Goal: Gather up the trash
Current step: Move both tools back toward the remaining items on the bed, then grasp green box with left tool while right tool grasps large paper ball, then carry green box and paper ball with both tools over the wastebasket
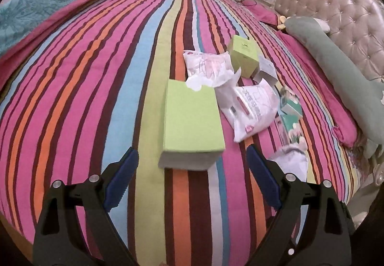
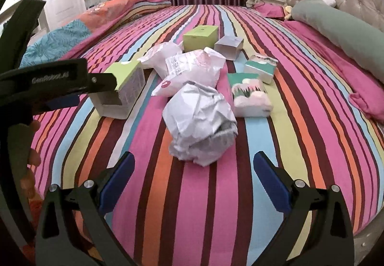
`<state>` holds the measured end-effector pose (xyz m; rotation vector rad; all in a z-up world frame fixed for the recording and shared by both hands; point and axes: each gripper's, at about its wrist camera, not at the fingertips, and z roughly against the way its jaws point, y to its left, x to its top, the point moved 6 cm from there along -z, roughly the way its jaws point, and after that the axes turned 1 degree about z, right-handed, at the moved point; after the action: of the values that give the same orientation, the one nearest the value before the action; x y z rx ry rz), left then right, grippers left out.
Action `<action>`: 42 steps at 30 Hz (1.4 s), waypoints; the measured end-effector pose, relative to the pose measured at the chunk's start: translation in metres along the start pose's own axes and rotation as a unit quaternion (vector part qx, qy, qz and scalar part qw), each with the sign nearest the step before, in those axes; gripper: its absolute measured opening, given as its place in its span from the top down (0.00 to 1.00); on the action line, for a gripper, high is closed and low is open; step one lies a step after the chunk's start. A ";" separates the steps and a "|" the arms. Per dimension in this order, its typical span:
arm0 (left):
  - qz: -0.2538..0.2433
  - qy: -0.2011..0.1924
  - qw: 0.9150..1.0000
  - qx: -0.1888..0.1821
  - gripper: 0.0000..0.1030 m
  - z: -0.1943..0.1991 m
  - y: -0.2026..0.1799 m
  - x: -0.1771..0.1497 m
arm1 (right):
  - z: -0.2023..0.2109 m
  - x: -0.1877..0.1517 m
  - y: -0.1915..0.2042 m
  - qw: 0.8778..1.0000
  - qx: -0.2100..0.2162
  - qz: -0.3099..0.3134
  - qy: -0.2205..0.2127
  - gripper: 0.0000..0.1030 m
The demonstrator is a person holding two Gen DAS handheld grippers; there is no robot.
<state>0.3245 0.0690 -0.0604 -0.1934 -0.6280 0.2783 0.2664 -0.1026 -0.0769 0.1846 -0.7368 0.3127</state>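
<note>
On striped bedspread (image 2: 216,194): crumpled white wrapper (image 2: 200,124) just beyond right gripper (image 2: 194,173), jaws wide, empty; green box (image 1: 192,127) ahead of left gripper (image 1: 192,167), likewise wide, empty.

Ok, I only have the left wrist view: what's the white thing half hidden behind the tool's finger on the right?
Observer: A crumpled white paper bag, lying straight ahead of the right tool.
Operator: Is that tool ready to take it?
Observer: Its jaws stand wide open and empty, with the bag just beyond the fingertips.
Operator: And the long green box in front of me?
Observer: On the long green box, the end toward the left tool looks open and hollow.
</note>
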 end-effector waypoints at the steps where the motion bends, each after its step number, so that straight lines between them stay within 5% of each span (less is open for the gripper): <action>1: 0.000 0.001 1.000 0.002 0.14 -0.003 0.000 0.003 | -0.002 0.001 0.000 1.000 -0.001 0.000 0.000 0.08; 22: -0.009 0.045 0.998 0.046 0.14 -0.063 0.006 0.023 | -0.046 0.022 -0.014 0.999 -0.023 -0.013 0.027 0.09; 25: -0.014 0.042 0.997 0.063 0.15 -0.064 0.009 0.020 | -0.048 0.019 -0.013 0.999 -0.023 -0.016 0.034 0.21; 29: -0.019 0.036 0.998 0.057 0.42 -0.060 0.010 0.018 | -0.046 0.017 -0.014 0.999 -0.006 -0.034 0.042 0.39; 42: -0.003 0.027 0.999 0.039 0.43 -0.030 0.014 0.001 | -0.009 0.011 -0.031 0.997 0.017 -0.067 0.023 0.43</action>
<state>0.3407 0.0796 -0.0867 -0.1246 -0.5632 0.2900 0.2904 -0.1266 -0.0770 0.2563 -0.6698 0.2002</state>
